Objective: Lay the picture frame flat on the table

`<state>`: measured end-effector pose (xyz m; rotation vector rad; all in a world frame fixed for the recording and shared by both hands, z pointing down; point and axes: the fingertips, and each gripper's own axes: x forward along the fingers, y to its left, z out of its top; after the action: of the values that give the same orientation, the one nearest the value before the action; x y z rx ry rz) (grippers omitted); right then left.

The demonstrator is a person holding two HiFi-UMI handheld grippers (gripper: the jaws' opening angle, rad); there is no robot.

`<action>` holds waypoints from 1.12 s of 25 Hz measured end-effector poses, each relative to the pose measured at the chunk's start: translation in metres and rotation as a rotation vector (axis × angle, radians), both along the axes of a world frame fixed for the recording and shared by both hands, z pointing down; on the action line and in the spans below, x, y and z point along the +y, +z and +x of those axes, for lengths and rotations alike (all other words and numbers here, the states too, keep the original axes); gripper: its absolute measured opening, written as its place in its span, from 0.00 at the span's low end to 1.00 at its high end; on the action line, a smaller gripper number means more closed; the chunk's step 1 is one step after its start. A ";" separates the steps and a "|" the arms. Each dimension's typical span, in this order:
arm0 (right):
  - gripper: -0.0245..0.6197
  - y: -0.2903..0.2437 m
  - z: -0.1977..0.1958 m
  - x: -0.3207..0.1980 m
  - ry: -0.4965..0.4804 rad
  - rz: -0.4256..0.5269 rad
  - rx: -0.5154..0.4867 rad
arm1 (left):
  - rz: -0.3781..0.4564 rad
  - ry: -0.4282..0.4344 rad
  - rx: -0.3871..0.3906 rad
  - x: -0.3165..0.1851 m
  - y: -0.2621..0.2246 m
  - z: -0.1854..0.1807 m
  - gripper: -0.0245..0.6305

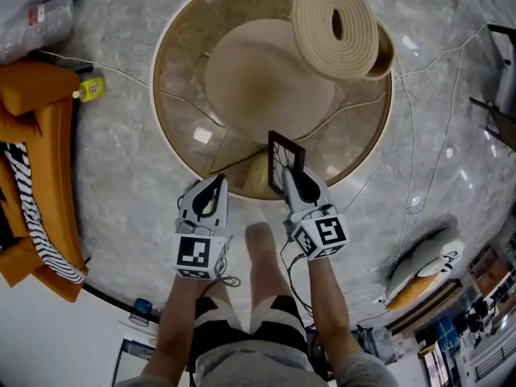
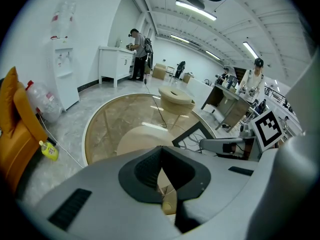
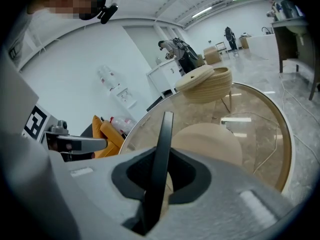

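The picture frame, black-edged with a pale line drawing, stands upright over the near rim of the round glass table. My right gripper is shut on its lower edge. In the right gripper view the frame shows edge-on, clamped between the pads of the right gripper. My left gripper hovers just left of it at the table's edge, shut and holding nothing. In the left gripper view, the jaw tips of the left gripper meet, and the frame stands to the right.
A rolled woven mat lies on the far right of the table, above the beige pedestal seen through the glass. An orange seat stands at the left. Cables cross the marble floor, and a grey bundle lies at the right.
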<state>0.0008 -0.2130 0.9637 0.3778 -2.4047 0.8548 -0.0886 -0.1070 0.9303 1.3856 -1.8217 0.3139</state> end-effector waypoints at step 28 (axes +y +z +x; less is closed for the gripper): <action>0.34 0.052 0.021 -0.022 0.045 0.024 0.157 | -0.017 0.028 0.017 0.000 0.009 0.005 0.07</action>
<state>0.0222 -0.2352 1.0161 0.4912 -2.2706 0.7862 -0.0834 -0.1068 0.9389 1.3985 -1.7832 0.3303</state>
